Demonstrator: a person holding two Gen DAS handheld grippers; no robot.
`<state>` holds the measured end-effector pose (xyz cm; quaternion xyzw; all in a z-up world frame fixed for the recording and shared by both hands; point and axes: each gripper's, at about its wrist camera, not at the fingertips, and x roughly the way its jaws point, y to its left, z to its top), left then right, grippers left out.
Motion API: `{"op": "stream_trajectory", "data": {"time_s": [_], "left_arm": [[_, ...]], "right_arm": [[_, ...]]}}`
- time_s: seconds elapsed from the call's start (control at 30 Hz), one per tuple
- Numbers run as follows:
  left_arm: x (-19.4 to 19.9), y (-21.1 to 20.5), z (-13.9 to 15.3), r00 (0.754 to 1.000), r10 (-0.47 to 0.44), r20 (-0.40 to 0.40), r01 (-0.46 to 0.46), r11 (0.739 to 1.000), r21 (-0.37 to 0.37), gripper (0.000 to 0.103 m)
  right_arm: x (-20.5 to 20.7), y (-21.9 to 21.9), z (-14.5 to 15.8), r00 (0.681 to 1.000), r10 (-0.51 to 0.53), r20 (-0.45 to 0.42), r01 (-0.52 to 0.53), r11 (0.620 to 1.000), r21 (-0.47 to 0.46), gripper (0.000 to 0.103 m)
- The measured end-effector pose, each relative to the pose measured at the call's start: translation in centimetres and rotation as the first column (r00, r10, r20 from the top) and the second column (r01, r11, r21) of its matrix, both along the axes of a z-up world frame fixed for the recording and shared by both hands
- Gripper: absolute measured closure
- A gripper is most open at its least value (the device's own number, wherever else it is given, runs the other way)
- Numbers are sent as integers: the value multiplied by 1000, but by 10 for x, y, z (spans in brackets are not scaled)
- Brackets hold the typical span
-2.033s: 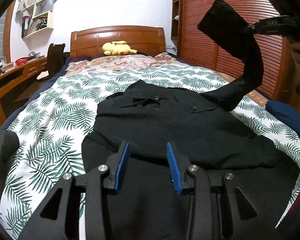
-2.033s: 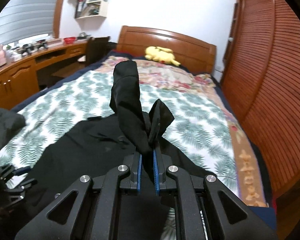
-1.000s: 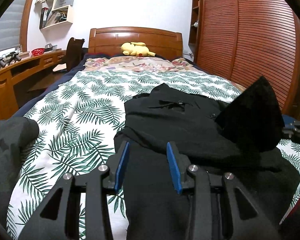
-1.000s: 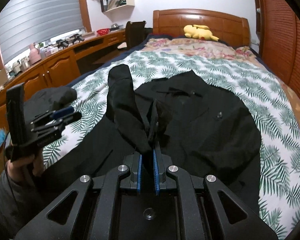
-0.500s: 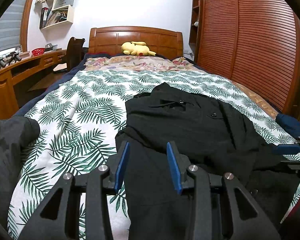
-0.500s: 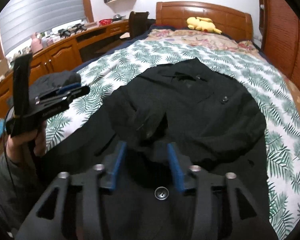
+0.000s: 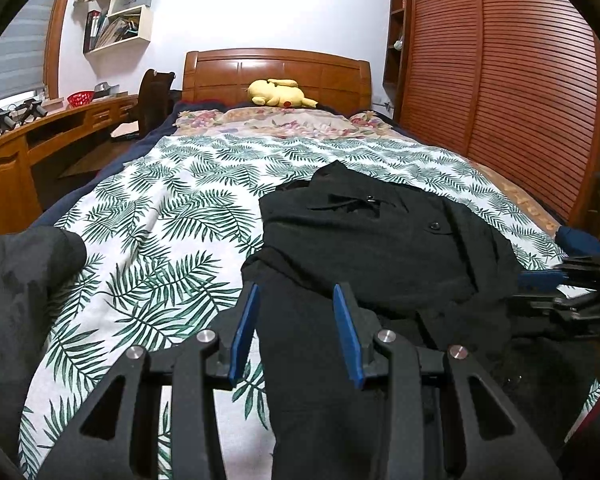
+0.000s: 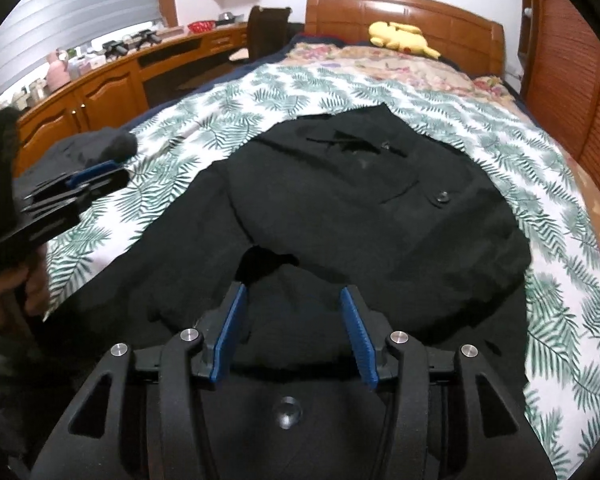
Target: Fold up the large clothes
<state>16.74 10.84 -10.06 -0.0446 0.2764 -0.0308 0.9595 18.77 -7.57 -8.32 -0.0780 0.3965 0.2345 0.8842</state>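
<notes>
A large black jacket (image 7: pixel 384 248) lies on the bed, collar toward the headboard, with its sleeves folded in over the body; it also shows in the right wrist view (image 8: pixel 364 208). My left gripper (image 7: pixel 294 332) is open and empty, just above the jacket's near left edge. My right gripper (image 8: pixel 294 336) is open and empty over the jacket's lower part, with the folded sleeve lying just ahead of it. Each gripper also shows in the other view: the right one (image 7: pixel 556 280) at the right edge, the left one (image 8: pixel 84 184) at the left.
The bed has a leaf-print cover (image 7: pixel 172 216) and a wooden headboard (image 7: pixel 276 72) with a yellow plush toy (image 7: pixel 276 94). Another dark garment (image 7: pixel 16 272) lies at the left. A wooden desk (image 8: pixel 100 88) runs along the left, a slatted wardrobe (image 7: pixel 520 80) along the right.
My right gripper carried the sleeve from high at the right across onto the jacket's body, opened and let it go, then drew back a little. My left gripper stayed open, nearly still.
</notes>
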Motion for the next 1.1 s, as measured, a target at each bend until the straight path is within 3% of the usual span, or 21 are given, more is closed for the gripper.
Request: {"op": "stream_trajectory", "data": {"time_s": [0.2,0.43,0.57,0.67,0.9,1.1], "left_arm": [[0,5,-2,1000,5,-6,-5,1000,-1,66],[0,7,-3,1000,5,-10,-5,1000,-3,66],[0,7,-2,1000,5,-10,-5,1000,-1,66],[0,8,-3,1000,6,-9,-6,1000,-3,66],[-2,11,-4,1000,2,-7,-2,1000,-4,66],[-4,-2,-2,999,-34,-5,34,999,15,66]], "right_arm": [[38,31,-16,995,19,-98,-14,998,55,53],[62,61,-42,979,24,-203,-28,999,-15,53],[63,65,-45,969,73,-237,-76,997,-2,87],[51,65,-34,974,121,-190,-118,993,28,92],[-8,39,3,992,125,-21,-123,989,84,93],[-60,6,5,997,77,14,-78,996,50,93]]}}
